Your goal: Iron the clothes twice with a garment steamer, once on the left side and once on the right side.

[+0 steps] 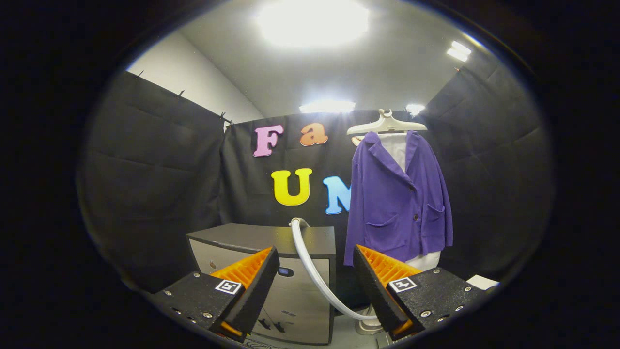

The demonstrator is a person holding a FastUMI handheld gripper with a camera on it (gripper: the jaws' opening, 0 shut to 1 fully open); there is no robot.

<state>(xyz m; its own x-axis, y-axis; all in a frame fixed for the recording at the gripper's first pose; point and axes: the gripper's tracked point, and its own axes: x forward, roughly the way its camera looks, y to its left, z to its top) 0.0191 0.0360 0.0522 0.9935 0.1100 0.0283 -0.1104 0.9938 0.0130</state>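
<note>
A purple jacket [399, 198] hangs on a pale hanger [386, 126] over a white garment, beyond and a little right of my fingers. The steamer's base, a grey box [271, 271] with a dark top, stands on the floor straight ahead. Its white hose [312, 271] rises from the top and curves down between my fingers toward the right one. My gripper [315, 261] is open with nothing held; the hose passes through the gap without either finger pressing it. The steamer head is hidden.
Black cloth walls close the booth on the left, back and right. A pale round stand base [368, 325] sits on the floor under the jacket. A white sheet [482, 281] lies low on the right.
</note>
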